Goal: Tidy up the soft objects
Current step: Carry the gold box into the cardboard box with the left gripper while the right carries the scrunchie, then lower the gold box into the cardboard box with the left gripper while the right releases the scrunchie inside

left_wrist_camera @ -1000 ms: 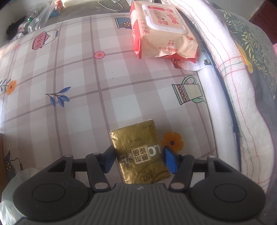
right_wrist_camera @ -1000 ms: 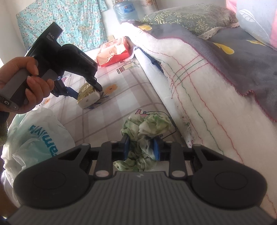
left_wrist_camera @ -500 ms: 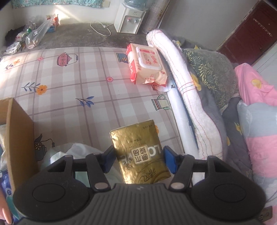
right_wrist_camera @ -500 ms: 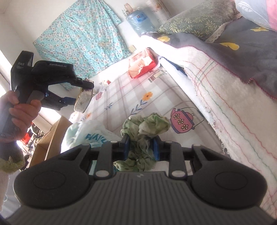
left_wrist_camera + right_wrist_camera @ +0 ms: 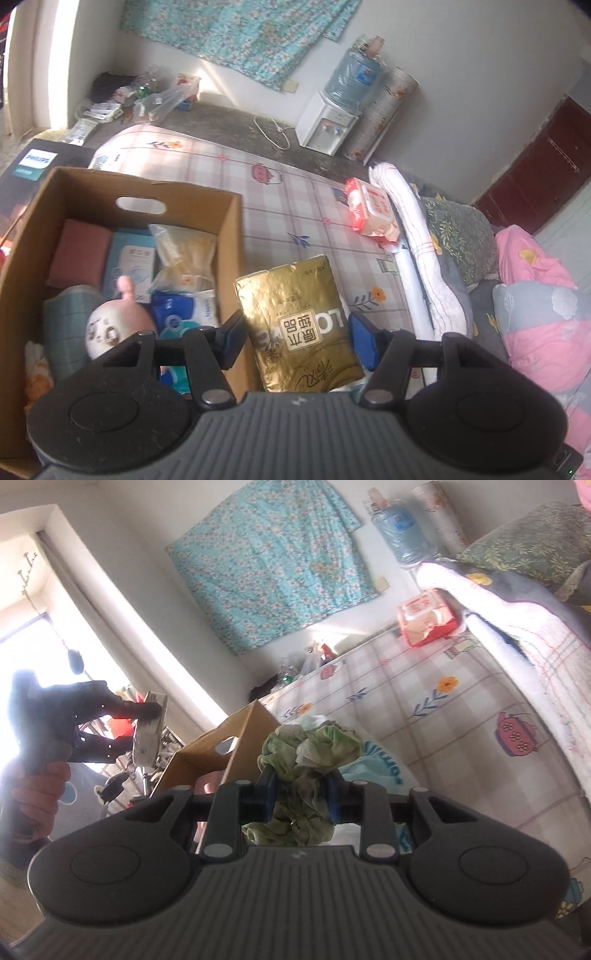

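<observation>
1. Gripping a gold tissue pack [image 5: 301,325] between blue pads [image 5: 364,345]: left gripper [image 5: 295,341], jaws closed partway on the pack's two sides, pack held in the air just right of the cardboard box [image 5: 229,236], over its right wall and the bed beside it.
2. Seen from the right wrist camera as a dark shape against the bright window: left gripper [image 5: 147,725] with the tissue pack [image 5: 149,731] on edge, raised above and left of the box [image 5: 236,738], left hand [image 5: 37,794] wrapped around the handle.
3. Pinching a crumpled green cloth [image 5: 308,760]: right gripper [image 5: 301,794], jaws closed narrowly on the cloth's middle, cloth bunched above and hanging below the pads, held up near the box's corner.
4. Packed inside the box: a pink round-faced plush toy [image 5: 118,325], a folded reddish cloth [image 5: 79,254], a pale blue packet [image 5: 129,262], a clear bag [image 5: 184,254] and a blue-and-white pack [image 5: 184,314].
5. Lying on the checked bed sheet [image 5: 288,199] well beyond the box, near the rolled white blanket [image 5: 413,236]: a red-and-white wipes pack [image 5: 373,210].
6. Standing on the floor past the bed, by the wall: a water dispenser [image 5: 332,118].
</observation>
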The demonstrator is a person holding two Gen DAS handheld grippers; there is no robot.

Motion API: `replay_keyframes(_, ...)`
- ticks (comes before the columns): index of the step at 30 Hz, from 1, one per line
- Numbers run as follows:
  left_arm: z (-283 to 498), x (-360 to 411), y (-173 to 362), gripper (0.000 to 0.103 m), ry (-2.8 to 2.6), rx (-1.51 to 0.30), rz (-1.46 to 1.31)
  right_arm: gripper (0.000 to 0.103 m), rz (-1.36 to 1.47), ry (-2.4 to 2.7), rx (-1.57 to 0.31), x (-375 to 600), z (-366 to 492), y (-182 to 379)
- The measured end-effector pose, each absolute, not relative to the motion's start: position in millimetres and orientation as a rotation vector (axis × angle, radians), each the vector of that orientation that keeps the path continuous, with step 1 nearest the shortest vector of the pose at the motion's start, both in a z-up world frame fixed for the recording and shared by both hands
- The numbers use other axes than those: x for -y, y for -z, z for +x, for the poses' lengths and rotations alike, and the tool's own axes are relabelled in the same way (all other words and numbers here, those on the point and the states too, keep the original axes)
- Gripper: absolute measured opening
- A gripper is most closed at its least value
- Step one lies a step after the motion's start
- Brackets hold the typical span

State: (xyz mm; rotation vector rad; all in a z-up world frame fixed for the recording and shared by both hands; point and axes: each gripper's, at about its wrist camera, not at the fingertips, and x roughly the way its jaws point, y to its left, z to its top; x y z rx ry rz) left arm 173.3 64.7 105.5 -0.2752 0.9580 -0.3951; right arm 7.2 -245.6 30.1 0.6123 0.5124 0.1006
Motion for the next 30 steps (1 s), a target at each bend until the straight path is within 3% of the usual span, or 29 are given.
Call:
replay_keyframes(11,141,-175,-31,0.061,0.211,-1.074,-0.323,0.026,0.529,-0.341,-0.647,149,56,-48)
replay_keyframes(25,148,-209,25,0.061,0.188,-1.205,-0.262,0.029,0.276,-0.559,-0.844,21,125,-50)
replay_keyframes(28,151,-213,31,0.061,0.186,-1.219,-0.267,0.034,0.192,-0.564,-0.885,-1,134,-41)
replay_keyframes(30,153,-216,34,0.061,0.181,-1.226,-0.271,0.049,0.148,-0.544,-0.911,-10,138,-33)
